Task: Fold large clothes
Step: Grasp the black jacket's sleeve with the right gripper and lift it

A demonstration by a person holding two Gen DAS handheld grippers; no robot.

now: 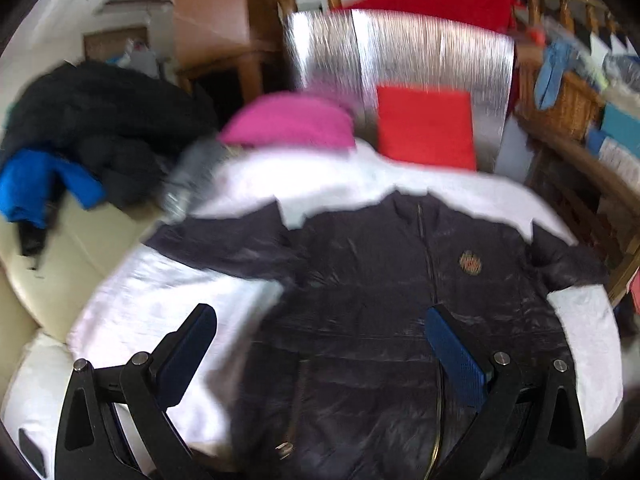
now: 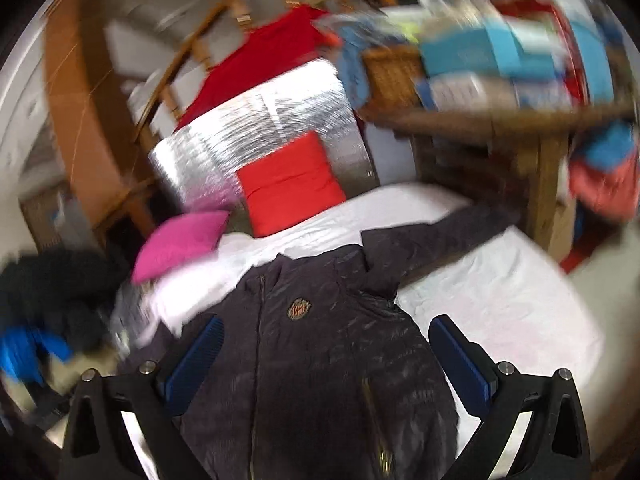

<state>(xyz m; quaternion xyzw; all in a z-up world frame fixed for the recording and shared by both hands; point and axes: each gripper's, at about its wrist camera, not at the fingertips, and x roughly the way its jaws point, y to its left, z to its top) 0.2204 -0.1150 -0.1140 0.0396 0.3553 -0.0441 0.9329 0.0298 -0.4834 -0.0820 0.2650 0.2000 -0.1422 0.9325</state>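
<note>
jacket [image 1: 380, 300] spread flat, both claws empty

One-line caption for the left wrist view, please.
Open left gripper above a dark jacket spread flat on a white sheet.

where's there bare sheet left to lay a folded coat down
Bare white sheet lies right of the dark jacket, below its outstretched sleeve; another patch lies left of the body. It is crowded toward the pink cushion, red cushion and dark clothes pile.
</note>
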